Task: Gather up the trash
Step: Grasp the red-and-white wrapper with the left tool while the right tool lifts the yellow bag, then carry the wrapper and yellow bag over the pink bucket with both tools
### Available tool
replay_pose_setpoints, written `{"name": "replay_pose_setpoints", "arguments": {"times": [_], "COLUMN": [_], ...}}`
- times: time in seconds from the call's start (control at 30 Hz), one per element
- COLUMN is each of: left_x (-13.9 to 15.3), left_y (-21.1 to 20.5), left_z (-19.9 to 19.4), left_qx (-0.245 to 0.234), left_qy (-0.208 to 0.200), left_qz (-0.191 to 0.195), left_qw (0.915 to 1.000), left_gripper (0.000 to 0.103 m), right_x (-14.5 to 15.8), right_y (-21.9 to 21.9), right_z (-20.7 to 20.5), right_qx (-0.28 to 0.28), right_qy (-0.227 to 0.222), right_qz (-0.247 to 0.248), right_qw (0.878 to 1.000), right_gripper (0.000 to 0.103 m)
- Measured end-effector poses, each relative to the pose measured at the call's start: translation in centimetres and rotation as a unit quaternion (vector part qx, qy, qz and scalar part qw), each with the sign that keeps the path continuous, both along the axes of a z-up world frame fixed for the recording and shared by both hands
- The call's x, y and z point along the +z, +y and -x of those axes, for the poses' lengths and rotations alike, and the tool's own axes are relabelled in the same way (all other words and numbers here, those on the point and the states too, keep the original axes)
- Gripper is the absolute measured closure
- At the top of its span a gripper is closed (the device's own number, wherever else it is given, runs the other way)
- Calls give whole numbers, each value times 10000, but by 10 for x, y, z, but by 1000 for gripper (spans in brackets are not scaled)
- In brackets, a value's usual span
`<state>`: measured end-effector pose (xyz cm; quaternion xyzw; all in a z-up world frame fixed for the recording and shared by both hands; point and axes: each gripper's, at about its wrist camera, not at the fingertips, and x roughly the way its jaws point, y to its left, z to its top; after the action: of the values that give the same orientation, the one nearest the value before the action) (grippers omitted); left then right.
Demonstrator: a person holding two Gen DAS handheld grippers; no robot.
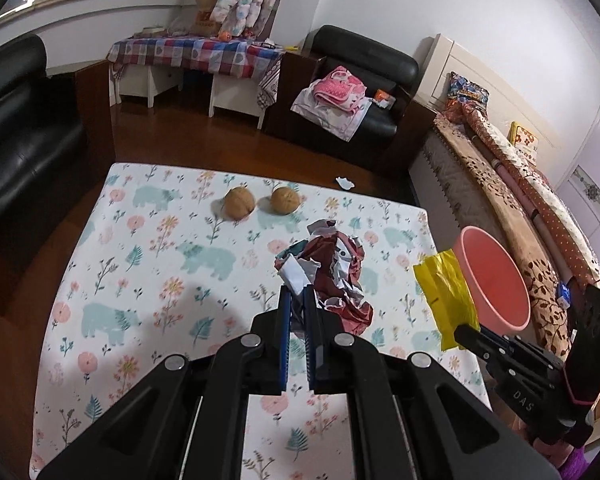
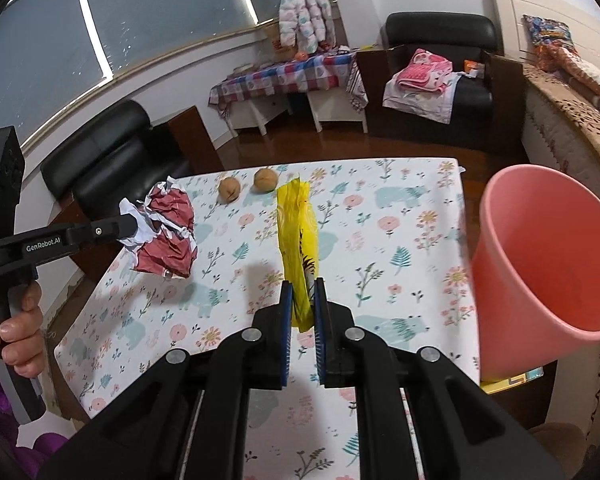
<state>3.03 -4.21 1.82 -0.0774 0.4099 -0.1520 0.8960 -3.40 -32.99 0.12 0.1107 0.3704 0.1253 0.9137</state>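
Note:
My left gripper [image 1: 297, 294] is shut on a crumpled red and white wrapper [image 1: 332, 272] and holds it above the table; the wrapper [image 2: 166, 236] also shows in the right wrist view, hanging from the left gripper [image 2: 134, 227]. My right gripper [image 2: 303, 286] is shut on a yellow plastic wrapper [image 2: 298, 232] held above the table; it also shows in the left wrist view [image 1: 446, 300], with the right gripper [image 1: 462, 334] behind it. A pink bin [image 2: 540, 276] stands at the table's right edge, right of both wrappers; it also shows in the left wrist view [image 1: 496, 284].
Two walnuts [image 1: 240, 202] [image 1: 285, 200] lie near the far edge of the floral-cloth table [image 1: 140, 260]. A white scrap [image 1: 345, 183] lies on the floor beyond. Black armchairs [image 1: 20, 128], a checked side table [image 1: 196, 56] and a bed [image 1: 512, 184] surround the table.

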Motion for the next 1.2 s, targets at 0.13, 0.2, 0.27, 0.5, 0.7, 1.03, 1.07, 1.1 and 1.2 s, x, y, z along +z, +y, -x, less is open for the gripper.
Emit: {"name": "replay_pose_setpoints", "arguments": {"times": [0.13,0.2,0.27,0.5,0.7,1.03,1.07,1.1,1.2], "left_x": [2,2,3,11,19,28,29,29,31], "left_y": [-9,-15,-21,-44,-67,-99,-102,-105,-114], "left_z": [-4,-6,-7,-11,-14,-24,-24,-25,-26], "left_qx": [34,32,29,-100,-281,-570,-593,-613,-670], "left_qy": [-23,-41,-81,-280,-438,-618,-640,-653,-662], "left_qz": [-11,-52,-115,-208,-249,-215,-224,-223,-190], "left_qw": [10000,10000,9999,9993,9983,9962,9959,9957,9954], "left_gripper": [98,98,98,98,98,98,98,98,98], "right_x": [3,4,5,7,10,16,16,17,19], "right_y": [-6,-9,-13,-24,-35,-61,-63,-67,-76], "right_z": [3,4,5,7,8,10,10,10,10], "right_qx": [-87,-133,-191,-365,-499,-858,-892,-935,-1058], "right_qy": [-63,-96,-118,-163,-204,-299,-307,-314,-344], "right_qz": [27,41,23,-59,-92,-66,-67,-69,-56], "right_qw": [9999,9999,9997,9992,9985,9958,9955,9951,9938], "right_gripper": [93,93,93,93,93,93,93,93,93]}}
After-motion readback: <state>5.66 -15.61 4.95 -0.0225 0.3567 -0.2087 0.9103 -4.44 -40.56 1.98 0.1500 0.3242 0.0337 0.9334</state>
